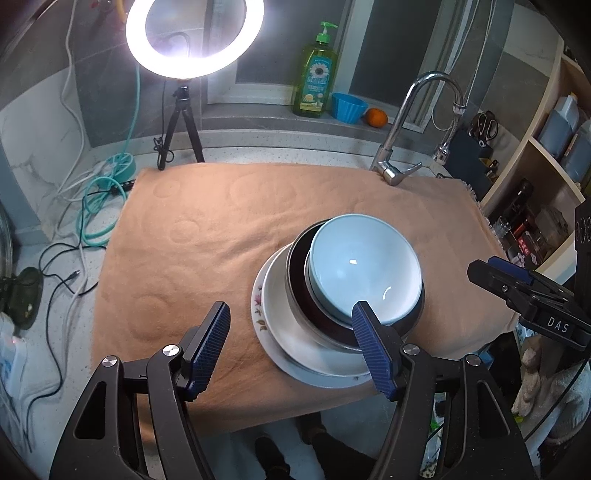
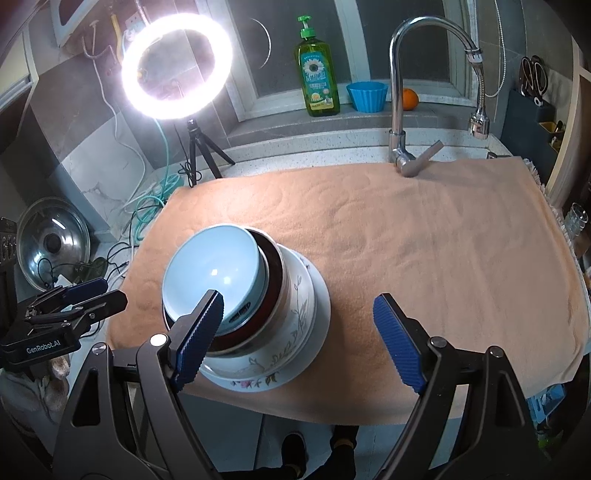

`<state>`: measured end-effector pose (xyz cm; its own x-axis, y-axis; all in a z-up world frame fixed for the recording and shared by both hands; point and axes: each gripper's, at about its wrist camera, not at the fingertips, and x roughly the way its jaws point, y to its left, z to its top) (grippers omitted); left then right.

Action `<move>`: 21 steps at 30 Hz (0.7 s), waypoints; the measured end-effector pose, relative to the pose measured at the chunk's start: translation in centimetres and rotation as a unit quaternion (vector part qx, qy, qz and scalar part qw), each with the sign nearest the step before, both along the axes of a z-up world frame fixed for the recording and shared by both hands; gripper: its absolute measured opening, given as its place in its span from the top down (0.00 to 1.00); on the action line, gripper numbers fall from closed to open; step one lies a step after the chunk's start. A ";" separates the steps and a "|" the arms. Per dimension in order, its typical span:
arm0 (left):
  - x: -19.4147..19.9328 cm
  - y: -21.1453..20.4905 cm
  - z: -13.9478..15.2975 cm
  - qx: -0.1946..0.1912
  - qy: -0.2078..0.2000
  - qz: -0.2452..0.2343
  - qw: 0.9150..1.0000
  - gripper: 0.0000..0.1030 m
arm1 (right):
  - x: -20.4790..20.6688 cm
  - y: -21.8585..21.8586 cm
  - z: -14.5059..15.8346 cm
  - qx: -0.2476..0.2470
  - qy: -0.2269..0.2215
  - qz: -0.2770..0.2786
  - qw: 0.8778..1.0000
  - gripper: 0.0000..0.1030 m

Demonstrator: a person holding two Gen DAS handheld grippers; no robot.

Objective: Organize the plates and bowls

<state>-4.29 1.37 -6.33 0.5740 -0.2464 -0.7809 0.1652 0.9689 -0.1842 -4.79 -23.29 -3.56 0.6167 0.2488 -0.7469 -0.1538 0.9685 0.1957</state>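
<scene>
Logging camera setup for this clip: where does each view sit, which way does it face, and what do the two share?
Left wrist: on the left gripper, looking down and forward at the stack on the towel; its open fingers frame the view, the right gripper at right.
Right wrist: on the right gripper, same slant, stack lower left; its open fingers show, the left gripper at left.
Shared: stack, towel, faucet, ring light, soap bottle.

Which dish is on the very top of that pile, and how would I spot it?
Find the peach towel spread over the counter below the chrome tap. On its near edge stands one stack of dishes; the top piece is a pale blue glazed bowl, nested in a dark-lined bowl above white floral ones.
</scene>
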 end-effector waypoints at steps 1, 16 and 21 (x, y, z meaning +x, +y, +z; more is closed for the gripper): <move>0.0 -0.1 0.0 0.000 -0.001 -0.001 1.000 0.34 | 0.1 0.1 0.1 -0.001 -0.001 0.002 1.000 0.17; 0.5 0.2 0.3 0.007 -0.005 0.008 1.000 0.34 | 0.8 1.3 0.9 -0.024 -0.020 0.019 0.999 0.17; 0.6 0.1 0.3 0.012 -0.006 0.009 1.000 0.34 | 0.8 1.3 0.9 -0.024 -0.021 0.019 0.999 0.17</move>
<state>-3.72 1.46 -6.05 0.5869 -0.2177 -0.7798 0.1505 0.9757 -0.1591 -3.96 -21.96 -2.66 0.6380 0.2371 -0.7326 -0.1969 0.9700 0.1425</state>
